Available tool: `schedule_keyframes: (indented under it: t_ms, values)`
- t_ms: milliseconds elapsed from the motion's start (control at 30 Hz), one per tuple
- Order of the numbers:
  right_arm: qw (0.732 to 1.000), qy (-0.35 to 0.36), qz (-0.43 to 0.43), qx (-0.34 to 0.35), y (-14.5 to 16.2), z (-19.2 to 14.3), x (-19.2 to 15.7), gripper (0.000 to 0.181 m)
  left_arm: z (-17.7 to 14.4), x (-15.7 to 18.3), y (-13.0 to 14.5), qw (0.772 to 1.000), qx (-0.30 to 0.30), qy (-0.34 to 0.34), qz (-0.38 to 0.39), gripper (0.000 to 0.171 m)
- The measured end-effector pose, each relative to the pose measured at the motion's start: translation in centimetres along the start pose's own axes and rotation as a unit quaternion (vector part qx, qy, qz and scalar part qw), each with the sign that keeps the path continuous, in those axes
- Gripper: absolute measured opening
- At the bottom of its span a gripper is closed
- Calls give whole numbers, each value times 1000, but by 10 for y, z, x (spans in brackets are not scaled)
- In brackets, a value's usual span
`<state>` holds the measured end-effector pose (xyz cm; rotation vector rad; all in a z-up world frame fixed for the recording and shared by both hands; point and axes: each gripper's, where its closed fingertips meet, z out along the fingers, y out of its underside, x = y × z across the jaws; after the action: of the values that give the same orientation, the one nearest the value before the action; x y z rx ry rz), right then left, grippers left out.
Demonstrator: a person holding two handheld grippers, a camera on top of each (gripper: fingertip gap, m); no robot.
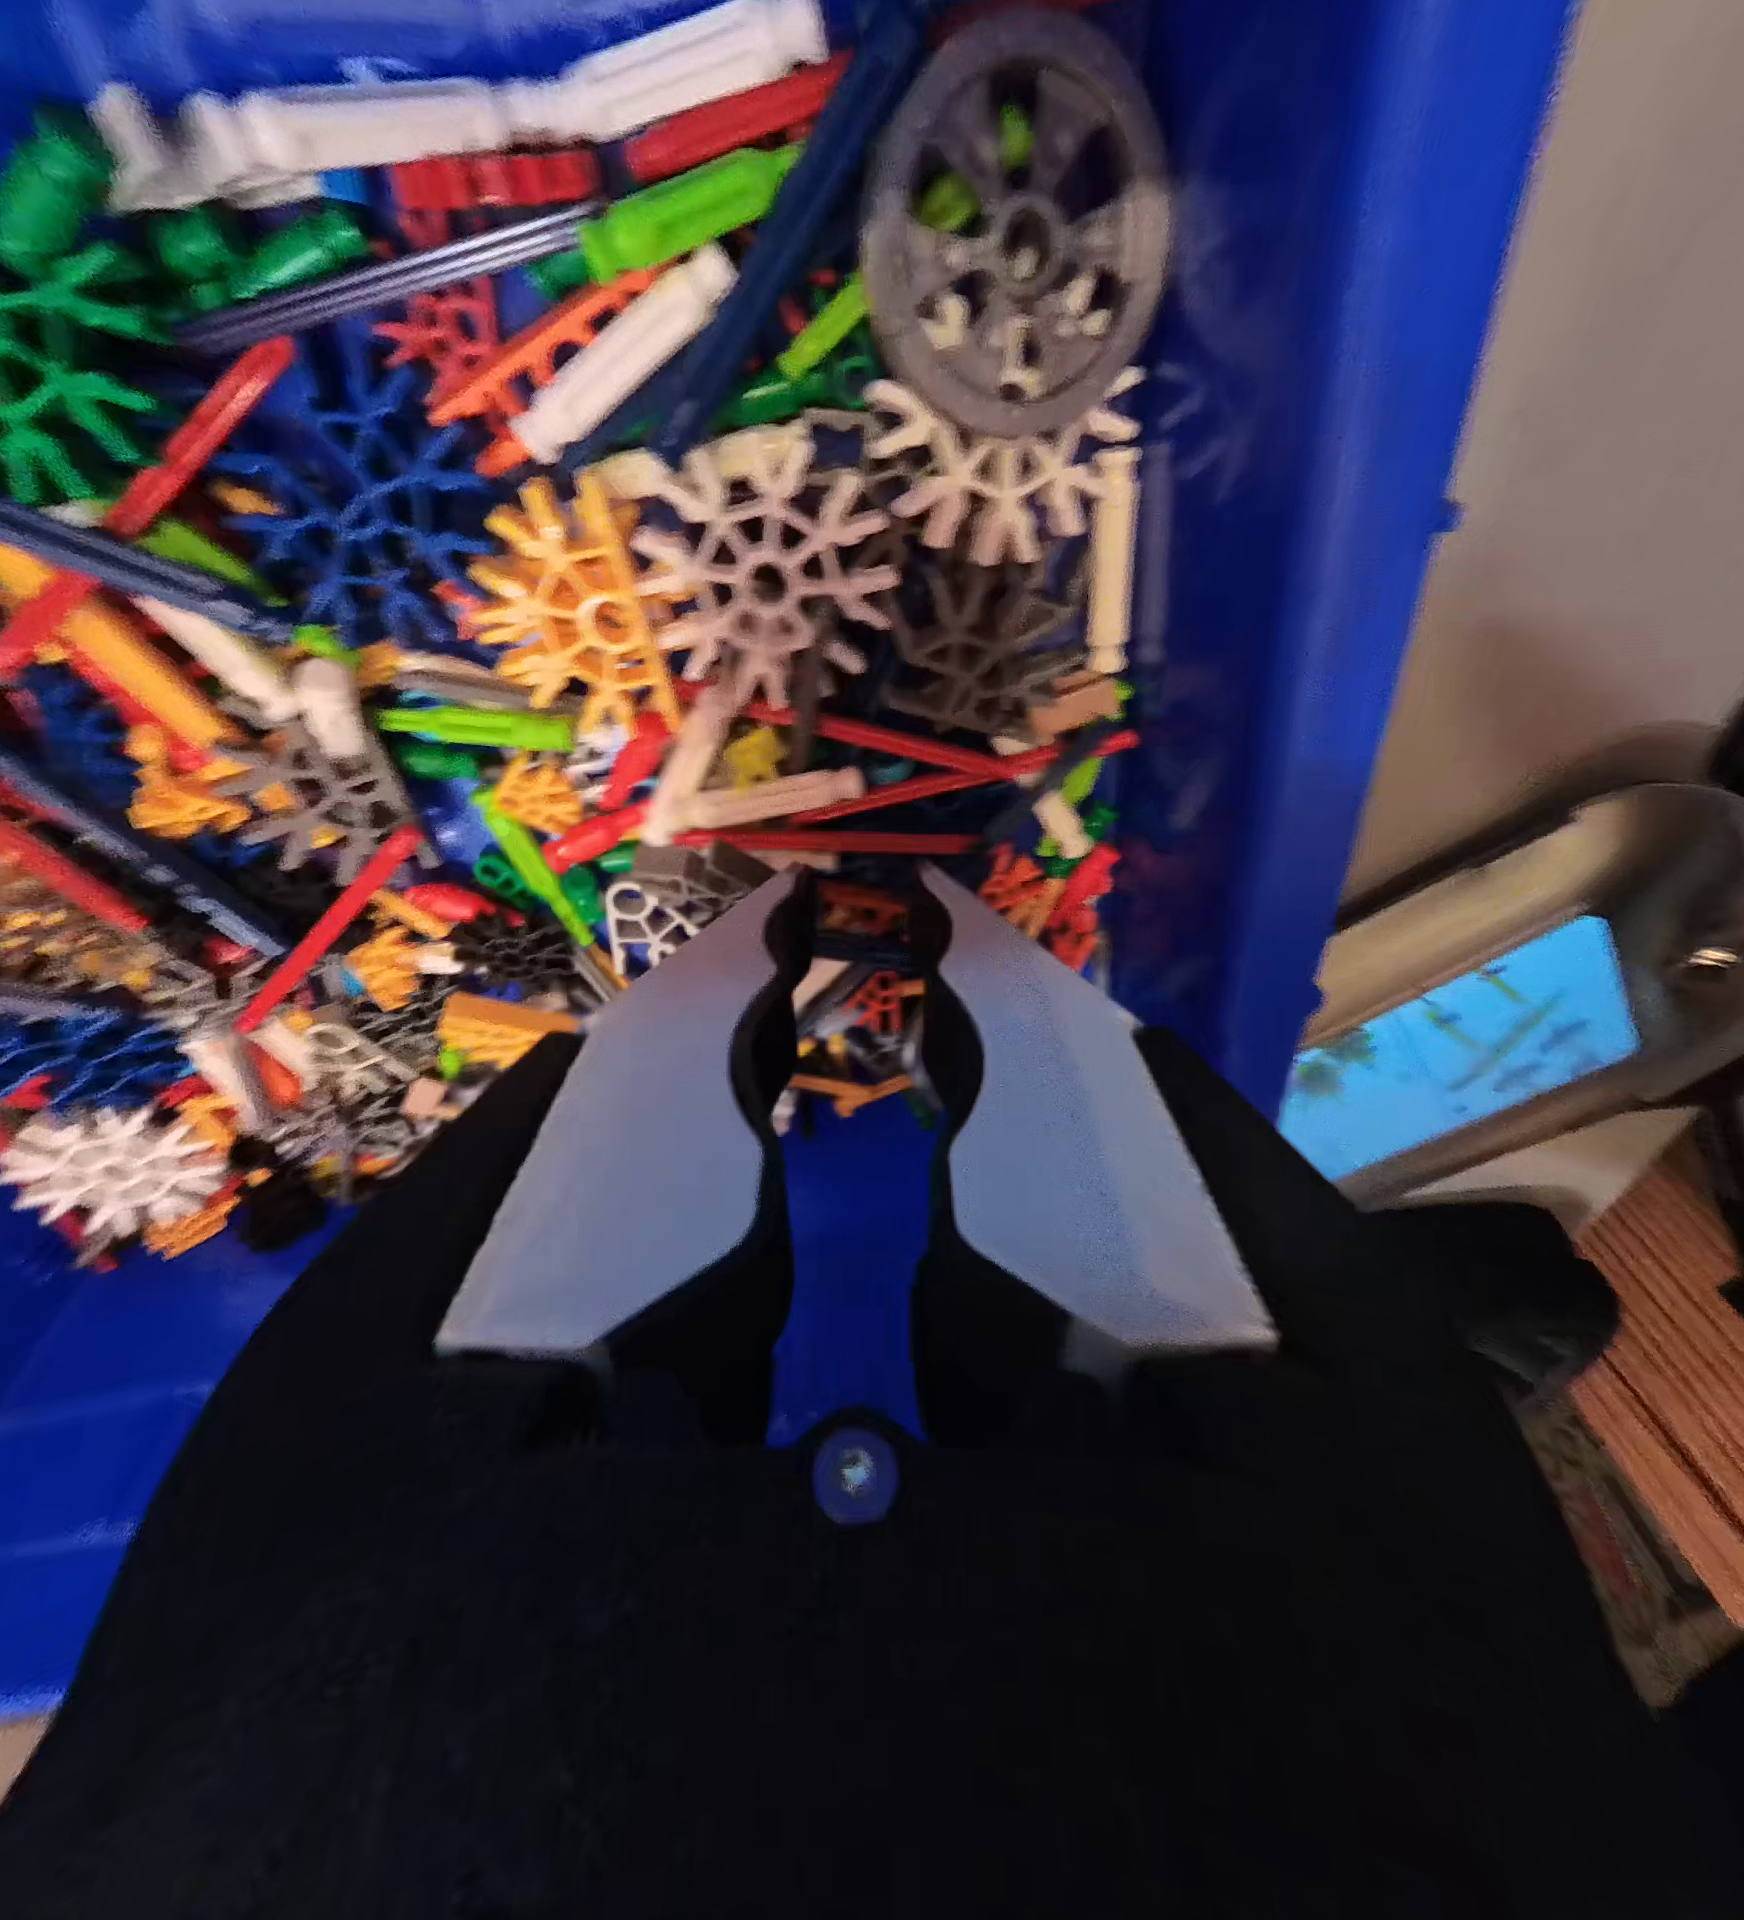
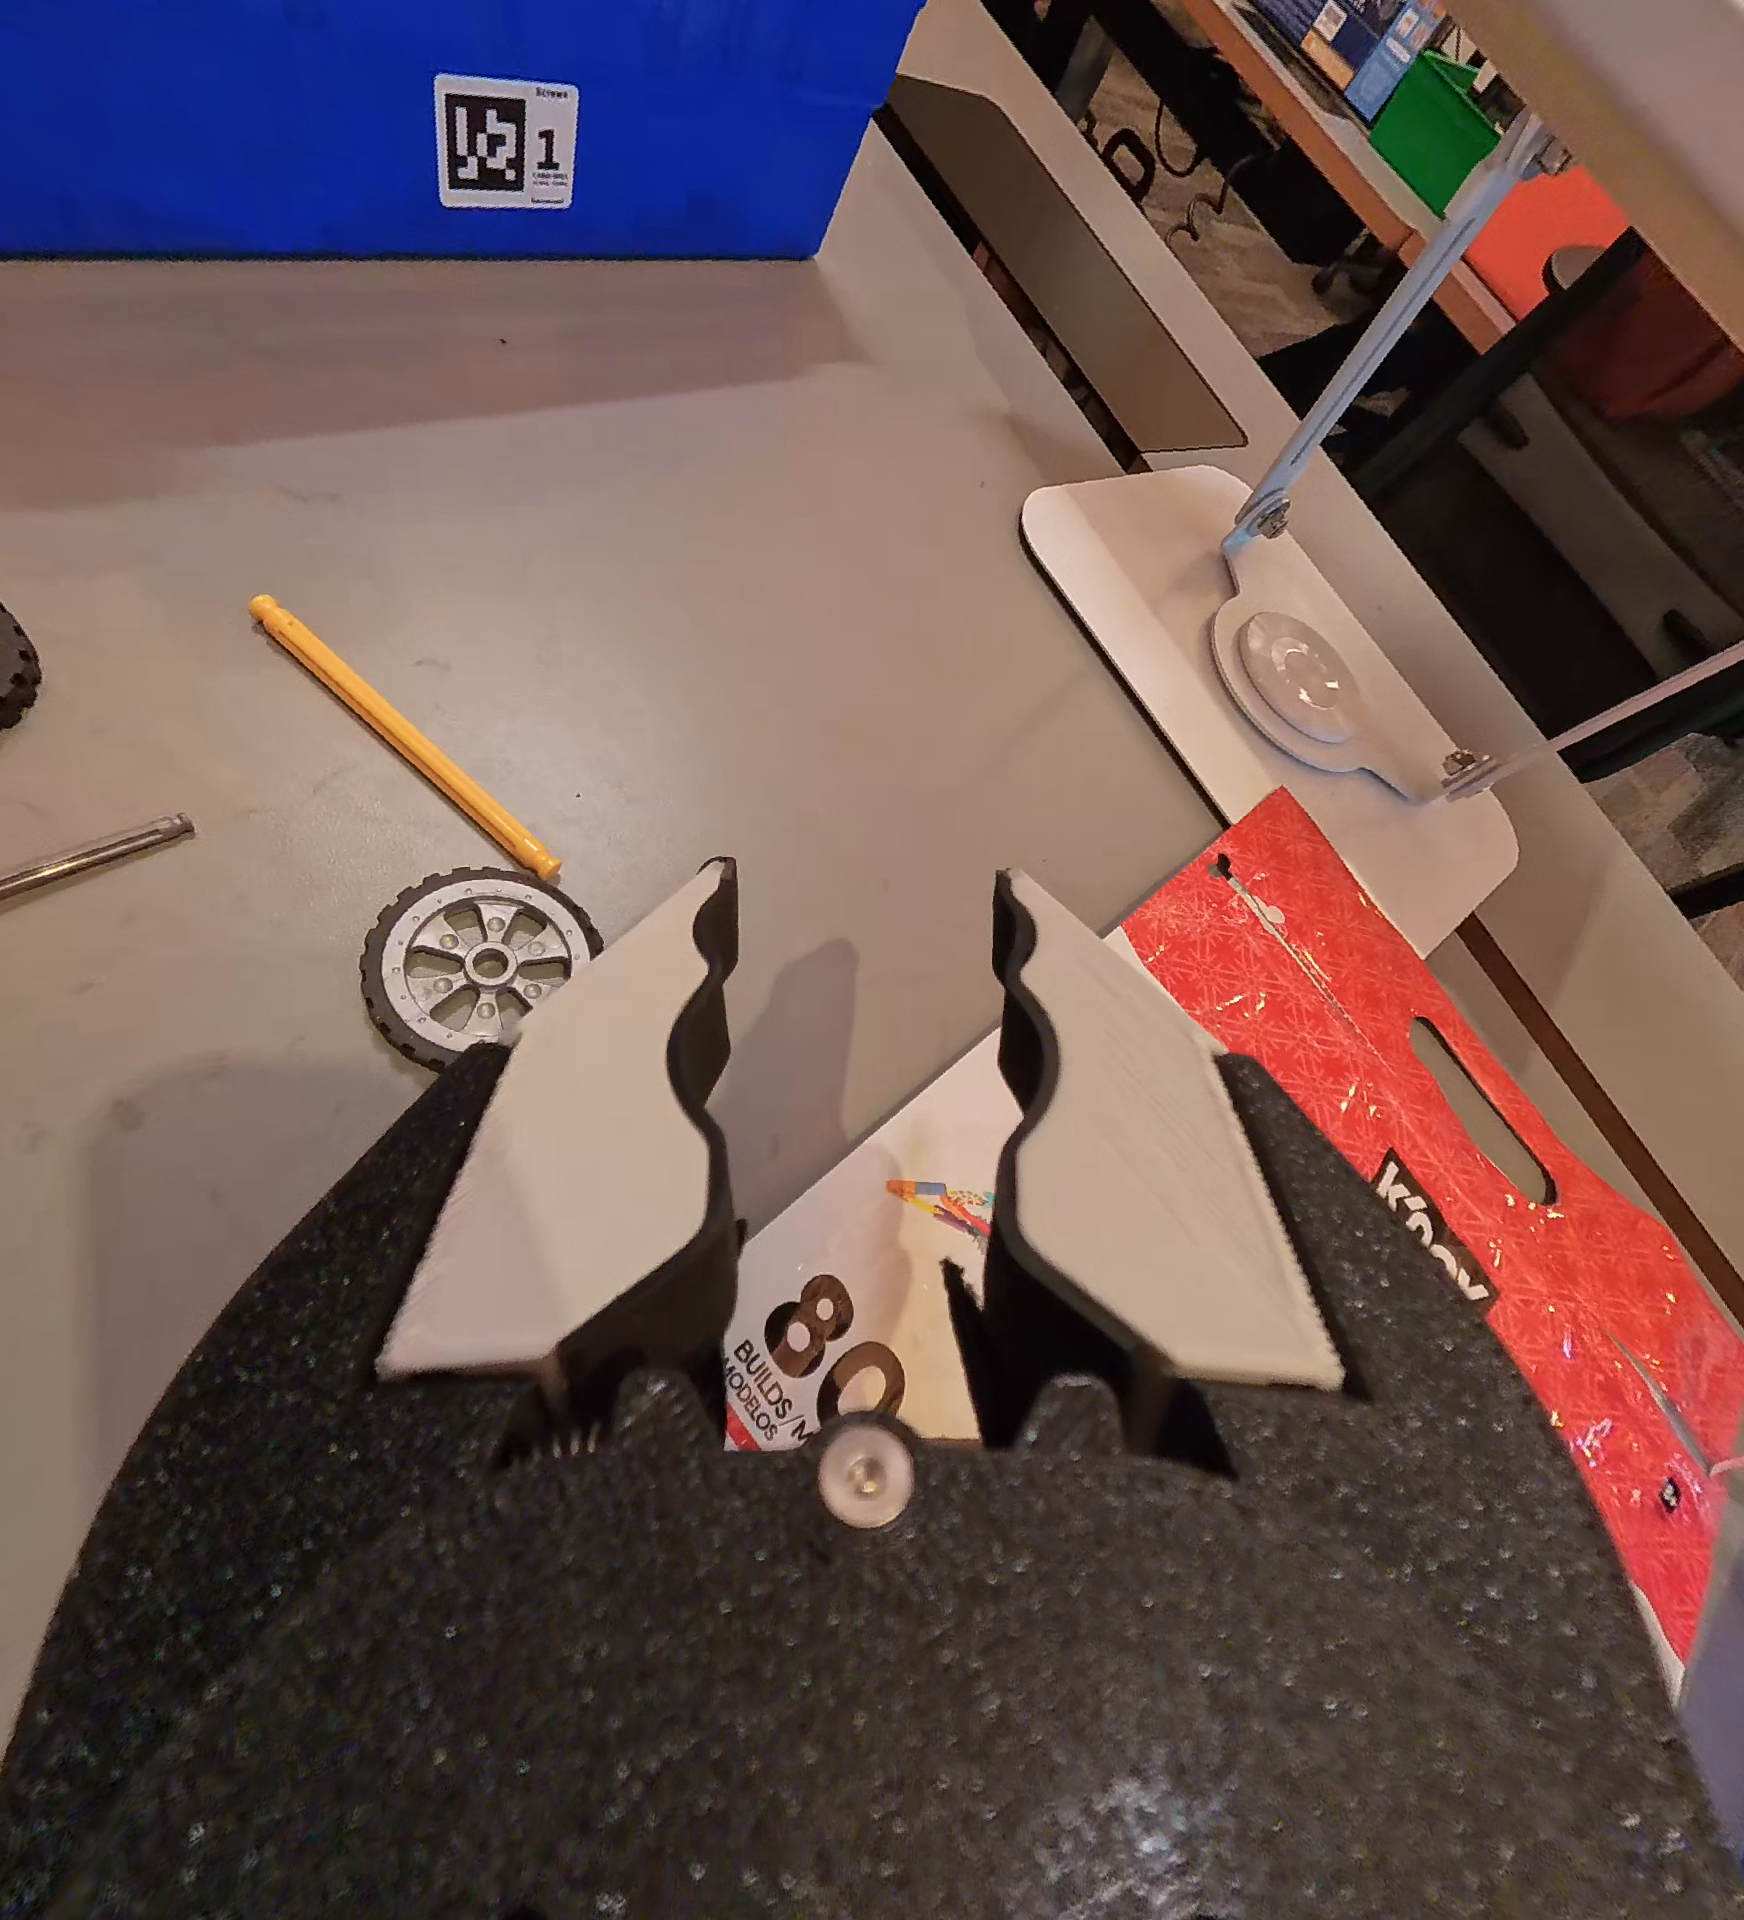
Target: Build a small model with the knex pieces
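Observation:
My left gripper reaches into a blue bin over a heap of coloured plastic rods and snowflake-shaped connectors. Its jaws stand a little apart with nothing clamped; the tips hover just above small orange and dark pieces. A grey spoked wheel lies at the far side of the heap. My right gripper is open and empty above a grey table. A small wheel with a grey hub lies just left of its left finger, and a yellow rod lies beyond.
A red and white toy package lies under and right of the right gripper. The blue bin's outer wall with a square tag stands at the back. A black tyre ring, a grey rod and a white lamp base lie around. My right gripper's tips are some 9 cm from the yellow rod. The grey spoked wheel lies some 9 cm from my left tips, 25 cm from my right tips.

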<state>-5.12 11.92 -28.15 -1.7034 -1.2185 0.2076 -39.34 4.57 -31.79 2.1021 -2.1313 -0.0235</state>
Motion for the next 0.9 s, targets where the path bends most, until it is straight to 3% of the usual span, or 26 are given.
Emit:
schedule_keyframes:
  t_ms: [67, 200, 400, 567, 900]
  values:
    - [1000, 1, 1, 1, 0, -1, 1, 49, 1, -12, 4, 1000, -16, -24, -6, 14]
    - [1000, 2, 1, 2, 0, -1, 1, 49, -8, -62, 16, 989, -45, -139, -29, 17]
    - [1000, 1, 2, 2, 0, -2, 1, 50, -28, -67, 15, 989, 1, -140, -46, 23]
    - [1000, 0, 1, 0, 1, -1, 0, 50, -34, -63, 28, 990, -1, -127, -52, 27]
    - [1000, 1, 2, 2, 0, -2, 1, 49, -58, -78, 44, 983, 18, -165, -80, 29]
